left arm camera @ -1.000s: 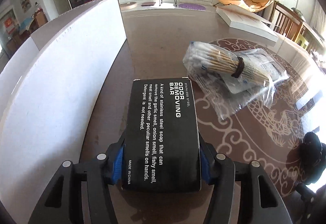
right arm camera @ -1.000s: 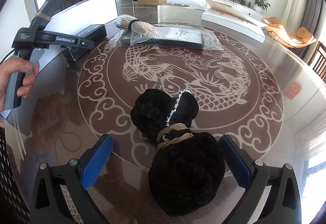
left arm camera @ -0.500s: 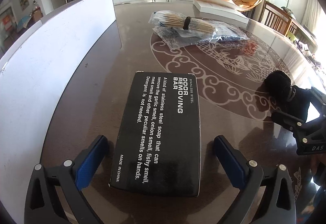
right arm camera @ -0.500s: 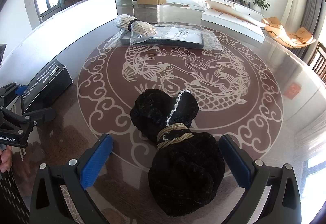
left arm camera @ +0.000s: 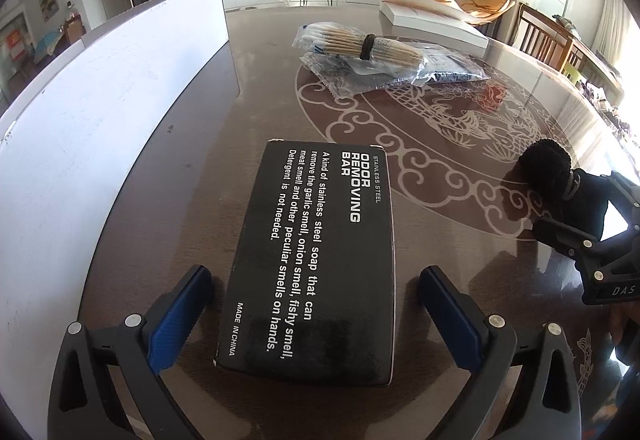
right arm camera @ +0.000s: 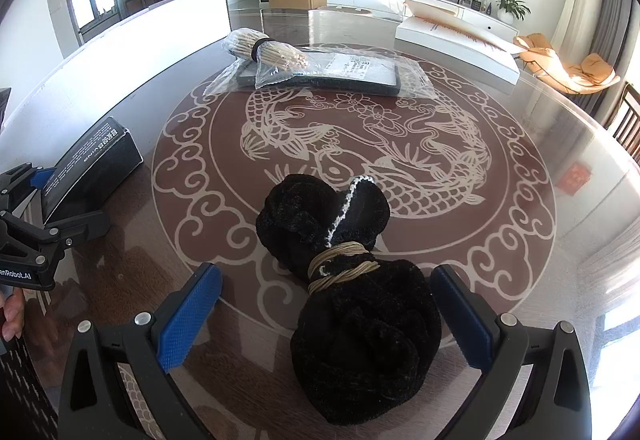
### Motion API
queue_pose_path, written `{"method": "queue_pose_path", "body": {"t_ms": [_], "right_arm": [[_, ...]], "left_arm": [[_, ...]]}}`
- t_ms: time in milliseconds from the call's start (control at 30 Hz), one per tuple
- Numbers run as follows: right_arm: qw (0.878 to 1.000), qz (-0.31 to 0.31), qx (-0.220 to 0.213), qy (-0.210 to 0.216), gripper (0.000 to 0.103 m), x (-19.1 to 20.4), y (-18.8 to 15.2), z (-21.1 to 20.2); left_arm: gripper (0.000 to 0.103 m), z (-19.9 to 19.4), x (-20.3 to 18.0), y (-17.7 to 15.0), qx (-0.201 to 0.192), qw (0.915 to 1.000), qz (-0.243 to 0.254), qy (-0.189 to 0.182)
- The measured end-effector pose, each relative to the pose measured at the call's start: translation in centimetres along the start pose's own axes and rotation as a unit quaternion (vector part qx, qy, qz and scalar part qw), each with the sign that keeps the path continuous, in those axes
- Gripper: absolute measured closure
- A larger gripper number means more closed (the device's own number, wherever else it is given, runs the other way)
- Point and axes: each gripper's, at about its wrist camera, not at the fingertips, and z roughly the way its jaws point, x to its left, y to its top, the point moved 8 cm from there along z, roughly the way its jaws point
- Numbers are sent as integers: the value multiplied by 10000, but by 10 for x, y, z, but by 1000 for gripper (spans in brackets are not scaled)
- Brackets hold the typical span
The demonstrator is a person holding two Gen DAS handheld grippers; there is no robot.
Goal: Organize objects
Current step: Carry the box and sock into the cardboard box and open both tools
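A black box (left arm camera: 316, 260) printed "odor removing bar" lies flat on the table, between the fingers of my left gripper (left arm camera: 316, 304), which is open wide with a gap on both sides. The same black box (right arm camera: 90, 164) shows at the left of the right wrist view, with the left gripper (right arm camera: 48, 200) around it. A black velvet pouch (right arm camera: 356, 288) tied with twine lies between the blue pads of my open right gripper (right arm camera: 326, 304), untouched. In the left wrist view the pouch (left arm camera: 552, 176) is at the right. A bagged bundle of sticks (left arm camera: 360, 46) rests on a bagged dark pad (right arm camera: 344, 74) farther back.
A tall white board (left arm camera: 100, 128) stands along the table's left side. A white flat box (right arm camera: 452, 34) sits at the far edge. The round glass table top (right arm camera: 500, 160) carries a dragon pattern. A person's hand (right arm camera: 10, 316) holds the left gripper's handle.
My left gripper carried the black box back toward me, set it on the table and opened its jaws wide. The right gripper and the pouch stayed still.
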Motion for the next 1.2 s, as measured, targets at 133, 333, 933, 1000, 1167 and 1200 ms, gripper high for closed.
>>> {"method": "queue_pose_path", "body": {"t_ms": [133,333,933,1000,1167,1200], "right_arm": [[10000,0,0,0,0,0,0,0],[10000,1,0,0,0,0,0,0],[9986,0,503,136,71,-4,9,-8],[9989,-3,440,158,71,2,9,-14],[9988,-39,161,460,71,29,16,-43],[9986,-40,102,524,71,35,20,-50]], "left_arm": [[0,-1,0,0,1,10000,4,2],[0,0,1,-1,21,10000,12,-19],[45,-13,-2,6,-281,9995,37,-129],[45,-22,1,9,-444,9989,-28,-144],[45,-56,14,14,-947,9940,-399,-376],[45,-64,19,14,-1017,9923,-534,-453]]}}
